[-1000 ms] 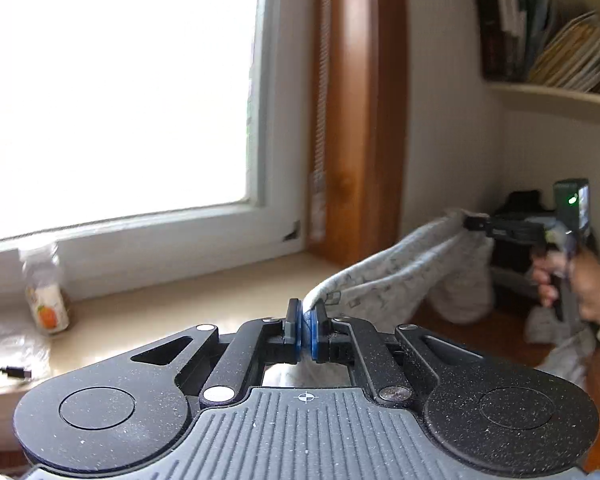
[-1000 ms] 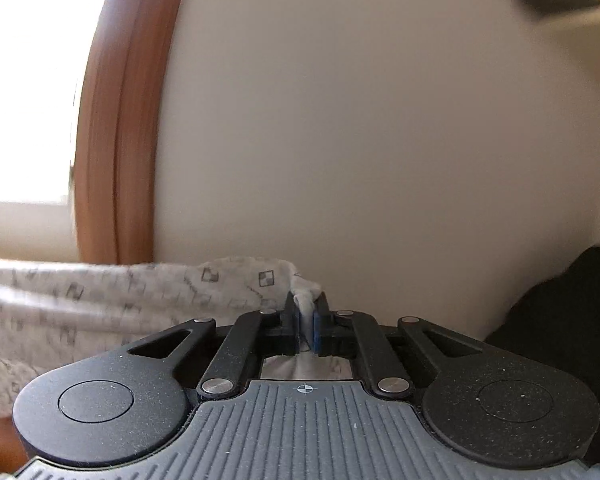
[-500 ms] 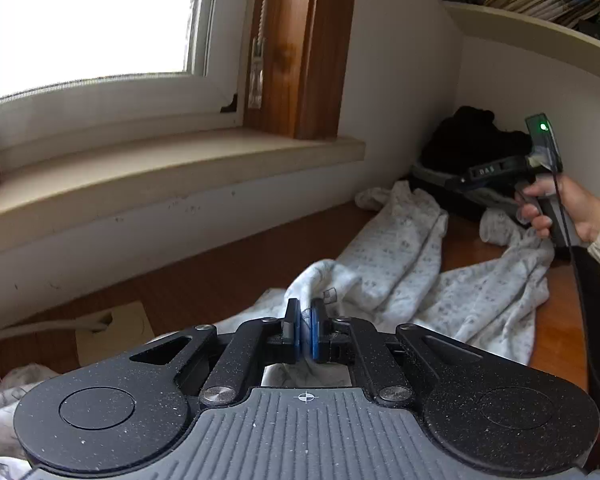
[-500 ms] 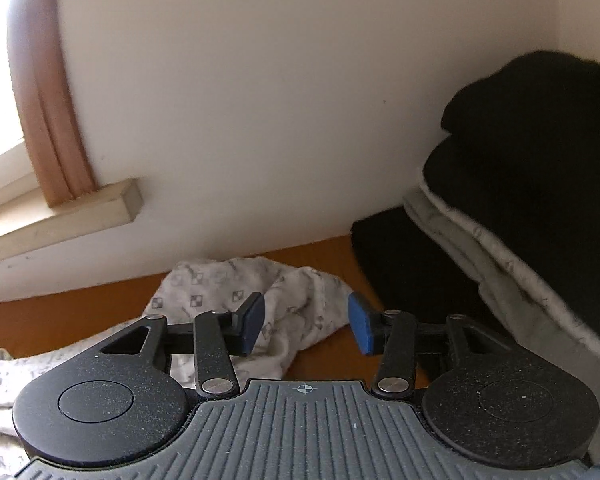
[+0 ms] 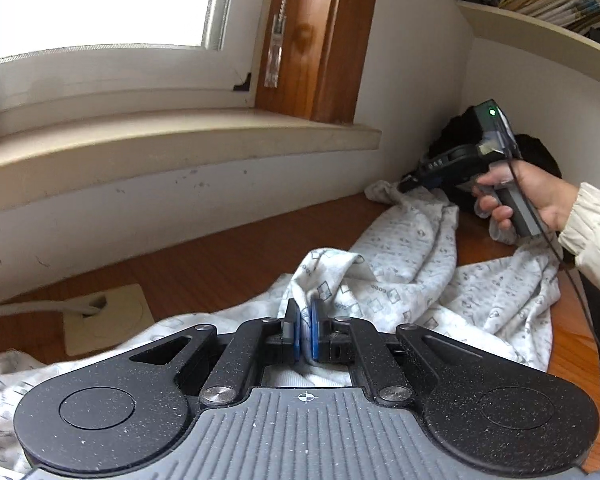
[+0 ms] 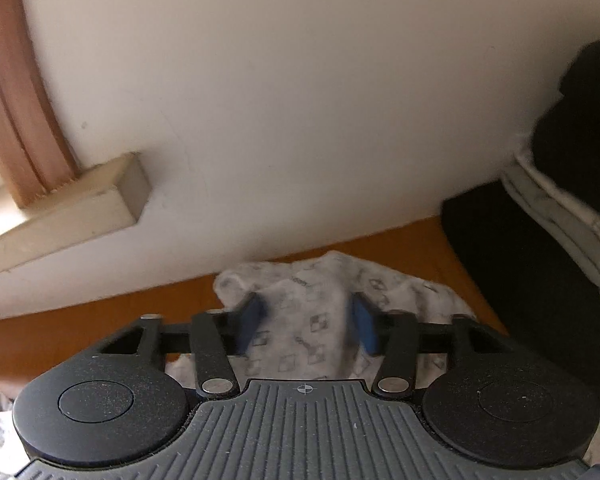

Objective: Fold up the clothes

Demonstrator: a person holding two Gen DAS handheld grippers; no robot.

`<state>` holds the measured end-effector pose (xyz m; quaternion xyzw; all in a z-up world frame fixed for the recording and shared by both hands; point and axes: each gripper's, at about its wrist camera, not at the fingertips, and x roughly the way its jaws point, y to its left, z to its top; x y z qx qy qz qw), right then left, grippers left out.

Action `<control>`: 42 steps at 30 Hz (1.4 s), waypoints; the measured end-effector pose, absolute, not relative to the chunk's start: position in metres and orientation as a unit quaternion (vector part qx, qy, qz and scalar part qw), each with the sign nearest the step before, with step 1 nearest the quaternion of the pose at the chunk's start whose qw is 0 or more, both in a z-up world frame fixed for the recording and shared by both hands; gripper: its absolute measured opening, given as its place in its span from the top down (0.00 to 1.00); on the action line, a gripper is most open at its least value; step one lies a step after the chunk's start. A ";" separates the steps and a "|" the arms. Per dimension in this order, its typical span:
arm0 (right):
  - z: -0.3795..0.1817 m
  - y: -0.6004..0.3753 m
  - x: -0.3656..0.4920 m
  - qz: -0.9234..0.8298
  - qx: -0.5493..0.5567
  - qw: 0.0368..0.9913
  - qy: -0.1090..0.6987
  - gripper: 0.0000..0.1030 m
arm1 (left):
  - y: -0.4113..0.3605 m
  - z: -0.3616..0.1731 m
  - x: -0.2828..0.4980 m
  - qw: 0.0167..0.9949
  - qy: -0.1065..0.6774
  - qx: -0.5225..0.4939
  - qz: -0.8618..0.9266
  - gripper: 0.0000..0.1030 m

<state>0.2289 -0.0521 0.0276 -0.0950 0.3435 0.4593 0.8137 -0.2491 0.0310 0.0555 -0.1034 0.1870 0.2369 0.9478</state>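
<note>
A white garment with a small grey square print (image 5: pixel 412 248) lies spread and rumpled on the wooden table (image 5: pixel 220 264). My left gripper (image 5: pixel 306 334) is shut on a bunched fold of it near the front. In the left wrist view my right gripper (image 5: pixel 410 185), held by a hand (image 5: pixel 528 188), hovers over the garment's far corner. Seen from the right wrist, the right gripper (image 6: pixel 306 322) is open, its blue pads (image 6: pixel 252 314) on either side of that corner of the garment (image 6: pixel 300 284), which lies flat on the table.
A pile of black clothes (image 6: pixel 540 264) with a pale garment (image 6: pixel 560 208) sits at the back right against the wall. A window sill (image 5: pixel 172 136) juts out over the table's far edge. A beige cable plate (image 5: pixel 104 316) is set into the table at left. Bookshelf (image 5: pixel 540 12) above.
Both grippers came down from holding the garment stretched in the air to the table. The right gripper let go of its corner and opened wider; the left stays clamped.
</note>
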 end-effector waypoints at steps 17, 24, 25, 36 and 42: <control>0.087 -0.164 0.230 0.360 -0.065 0.898 0.243 0.58 | -0.018 0.063 -0.227 0.959 0.227 -0.069 0.157 0.92; 0.056 -0.158 0.244 0.364 -0.096 0.881 0.287 0.51 | -0.005 0.077 -0.230 0.962 0.203 -0.079 0.165 0.67; 0.050 -0.155 0.243 0.369 -0.099 0.878 0.289 0.49 | 0.001 0.076 -0.229 0.960 0.206 -0.079 0.173 0.66; -0.004 -0.119 0.255 0.390 -0.127 0.848 0.335 0.50 | 0.053 0.038 -0.238 0.937 0.240 -0.128 0.218 0.65; 0.032 -0.155 0.248 0.328 -0.083 0.901 0.270 0.89 | 0.054 0.032 -0.237 0.935 0.247 -0.125 0.220 0.54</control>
